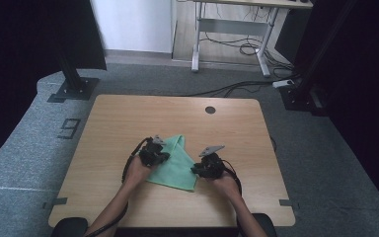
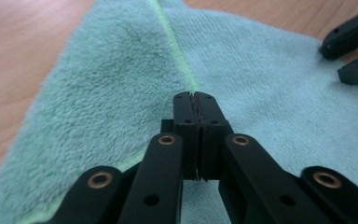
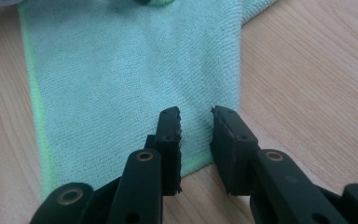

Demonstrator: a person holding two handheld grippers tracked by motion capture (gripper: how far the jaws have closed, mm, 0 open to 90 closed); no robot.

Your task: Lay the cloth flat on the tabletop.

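A green cloth (image 1: 177, 168) lies partly folded on the wooden table (image 1: 123, 118), with a flap doubled over at its far end. My left gripper (image 1: 159, 157) sits at the cloth's left side. In the left gripper view its jaws (image 2: 195, 96) are pressed together right where the bright hem of the cloth (image 2: 107, 93) ends, pinching that edge. My right gripper (image 1: 198, 171) rests at the cloth's right side. In the right gripper view it (image 3: 196, 115) stands open just above the near corner of the cloth (image 3: 121, 70), with nothing between the pads.
A round cable hole (image 1: 210, 109) sits near the table's far edge. A black stand base (image 1: 73, 90) is on the carpet at the far left. A desk frame (image 1: 229, 29) with loose cables stands behind. Bare wood surrounds the cloth.
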